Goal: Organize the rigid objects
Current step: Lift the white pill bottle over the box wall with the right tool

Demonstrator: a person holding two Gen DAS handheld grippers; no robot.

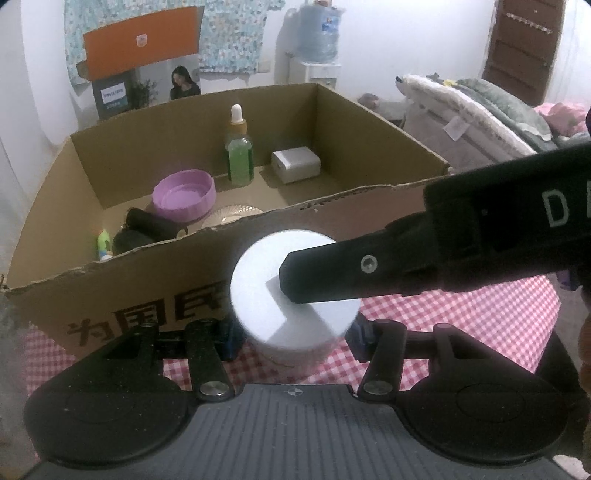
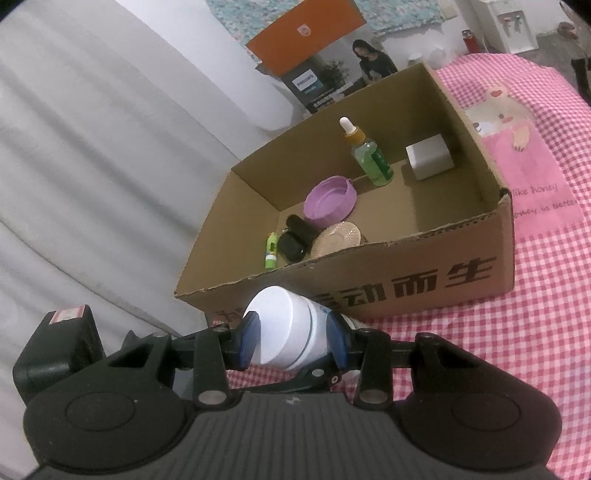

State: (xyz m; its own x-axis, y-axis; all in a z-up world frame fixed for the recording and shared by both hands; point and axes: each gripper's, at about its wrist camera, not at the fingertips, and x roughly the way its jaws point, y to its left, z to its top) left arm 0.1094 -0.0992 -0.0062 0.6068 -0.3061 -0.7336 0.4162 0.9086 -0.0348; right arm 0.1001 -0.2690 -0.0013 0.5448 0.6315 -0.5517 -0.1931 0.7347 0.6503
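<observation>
A white jar [image 1: 291,295] [image 2: 284,328] with a flat white lid stands just in front of the cardboard box [image 1: 258,225] [image 2: 373,251]. My left gripper [image 1: 293,332] is shut on the jar's body, a blue pad on each side. One of my right gripper's fingers [image 1: 325,273] lies across the lid. In the right wrist view my right gripper [image 2: 293,339] is shut on the jar near its lid. The box holds a green dropper bottle [image 1: 240,158] [image 2: 371,162], a purple bowl [image 1: 184,195] [image 2: 330,201], a white block [image 1: 295,164] [image 2: 430,157], a black pouch [image 1: 147,225], a ribbed saucer [image 2: 336,238] and a green marker [image 2: 271,251].
A red-checked cloth [image 2: 480,350] covers the surface under the box. An orange and grey carton [image 1: 144,48] stands behind the box. A water dispenser [image 1: 317,33] and piled blankets [image 1: 480,110] are at the back right. White draped fabric [image 2: 92,166] lies to the left.
</observation>
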